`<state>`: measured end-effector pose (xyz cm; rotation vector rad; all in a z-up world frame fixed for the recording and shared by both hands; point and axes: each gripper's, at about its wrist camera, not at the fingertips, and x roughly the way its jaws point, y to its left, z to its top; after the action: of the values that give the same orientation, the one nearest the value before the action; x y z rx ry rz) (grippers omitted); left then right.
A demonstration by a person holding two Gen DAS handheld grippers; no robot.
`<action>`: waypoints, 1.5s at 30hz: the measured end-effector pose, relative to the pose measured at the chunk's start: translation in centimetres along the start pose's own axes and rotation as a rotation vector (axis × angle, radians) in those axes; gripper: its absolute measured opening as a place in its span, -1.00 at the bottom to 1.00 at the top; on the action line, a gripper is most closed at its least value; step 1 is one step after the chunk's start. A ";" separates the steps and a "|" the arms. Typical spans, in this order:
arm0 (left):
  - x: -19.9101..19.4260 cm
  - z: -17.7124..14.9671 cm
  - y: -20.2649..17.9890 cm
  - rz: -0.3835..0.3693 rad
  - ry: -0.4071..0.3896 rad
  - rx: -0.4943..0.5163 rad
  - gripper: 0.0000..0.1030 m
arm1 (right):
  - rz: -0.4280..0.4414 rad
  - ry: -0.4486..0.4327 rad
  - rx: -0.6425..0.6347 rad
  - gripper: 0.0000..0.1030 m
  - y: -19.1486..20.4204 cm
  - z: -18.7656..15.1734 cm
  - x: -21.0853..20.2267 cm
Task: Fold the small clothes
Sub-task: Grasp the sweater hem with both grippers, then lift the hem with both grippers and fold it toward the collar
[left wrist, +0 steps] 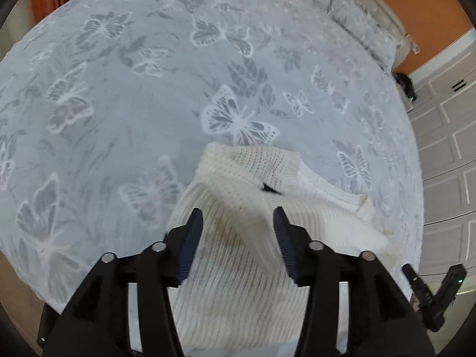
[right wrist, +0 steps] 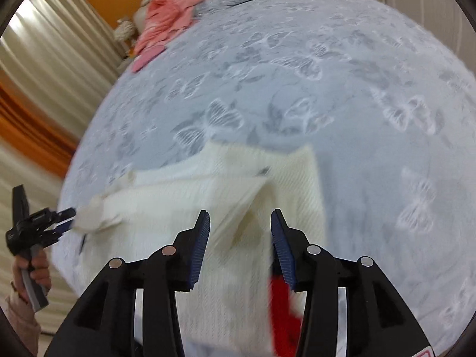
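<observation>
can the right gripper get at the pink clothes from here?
Probably not without moving: the pink clothes lie at the bed's far edge, well beyond the right gripper, which stands open over the white sweater.

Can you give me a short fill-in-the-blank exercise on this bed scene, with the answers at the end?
1. The bedspread is printed with ____.
2. The knitted sweater near the grippers is ____ in colour.
3. The clothes piled at the far end of the bed are ____.
4. The jaws of the left gripper and the right gripper stand ____.

Answers: butterflies; white; pink; open
</observation>
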<state>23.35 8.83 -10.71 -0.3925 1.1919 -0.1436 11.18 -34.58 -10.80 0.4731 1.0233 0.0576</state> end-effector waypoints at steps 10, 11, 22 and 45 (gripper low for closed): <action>5.5 -1.2 0.0 -0.047 0.114 -0.123 -0.78 | 0.043 0.078 0.144 -0.84 0.6 0.6 5.9; 5.9 -1.4 0.4 -0.077 0.140 -0.158 -0.79 | 0.069 0.067 0.177 -0.85 0.4 0.4 5.3; -14.6 -10.7 4.3 -0.349 0.089 -0.109 -0.83 | 0.410 -0.102 -0.099 -0.86 4.9 -10.5 -19.7; -5.3 -4.2 1.9 0.137 -0.099 -0.042 0.43 | -0.155 -0.078 -0.019 -0.15 1.3 -5.3 -4.6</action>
<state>17.31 11.30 -8.13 -0.3492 1.1214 0.0189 4.57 -32.81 -8.79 0.3742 0.9789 -0.0888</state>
